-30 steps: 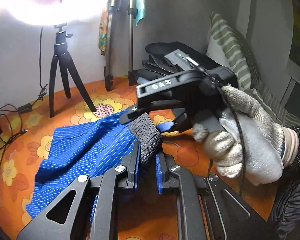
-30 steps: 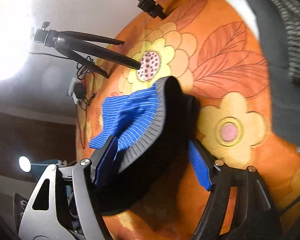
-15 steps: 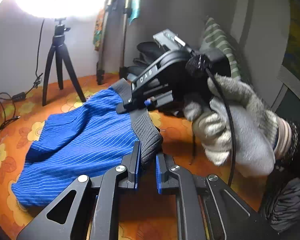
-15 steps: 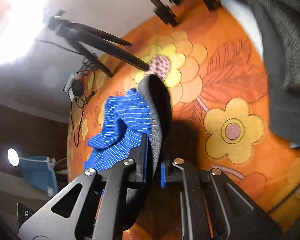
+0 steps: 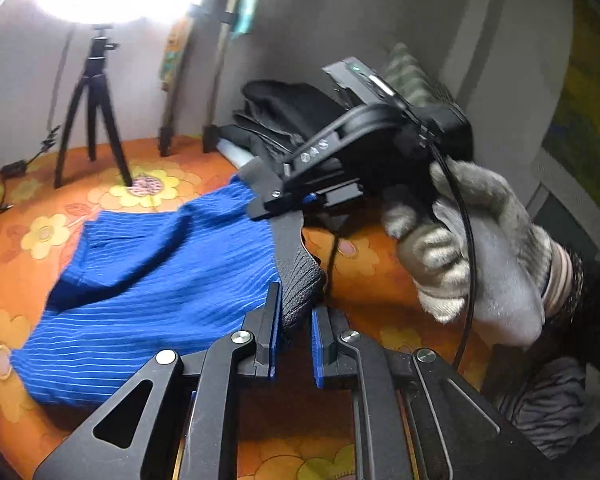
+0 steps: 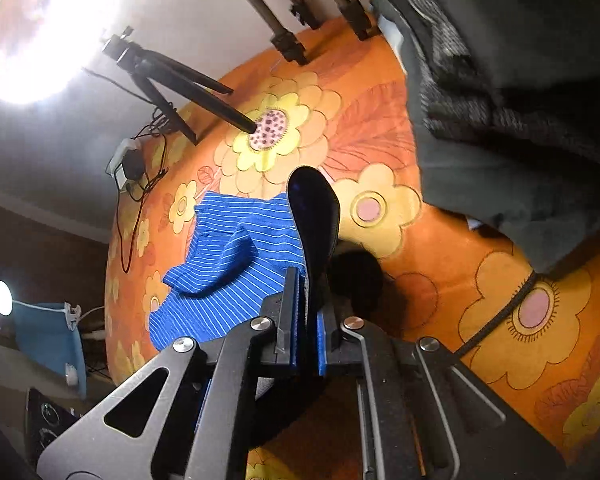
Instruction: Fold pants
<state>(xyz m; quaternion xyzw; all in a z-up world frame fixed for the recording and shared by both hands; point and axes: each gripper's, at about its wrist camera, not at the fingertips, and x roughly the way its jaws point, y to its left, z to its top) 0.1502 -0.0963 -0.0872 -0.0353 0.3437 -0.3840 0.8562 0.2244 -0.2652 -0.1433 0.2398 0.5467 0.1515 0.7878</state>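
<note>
The pants (image 5: 152,280) are blue with thin white stripes and a dark grey ribbed waistband (image 5: 300,276). They lie on the orange flowered cover. My left gripper (image 5: 294,320) is shut on the near end of the waistband. My right gripper (image 5: 268,196), held by a gloved hand (image 5: 472,256), grips the far end of the same waistband. In the right wrist view the pants (image 6: 236,276) trail to the left and the right gripper (image 6: 308,304) is shut on the waistband (image 6: 316,216), which stands on edge between the pads.
A black tripod (image 5: 96,116) and stand legs (image 5: 172,132) stand at the back by the wall. Dark folded clothes (image 5: 284,116) and a striped pillow (image 5: 412,80) lie at the back right. Cables and a charger (image 6: 128,168) lie at the cover's left edge.
My right gripper has shut on the waistband, which was loose between open jaws a second ago. Both grippers have drawn the waistband out and the pants lie flatter.
</note>
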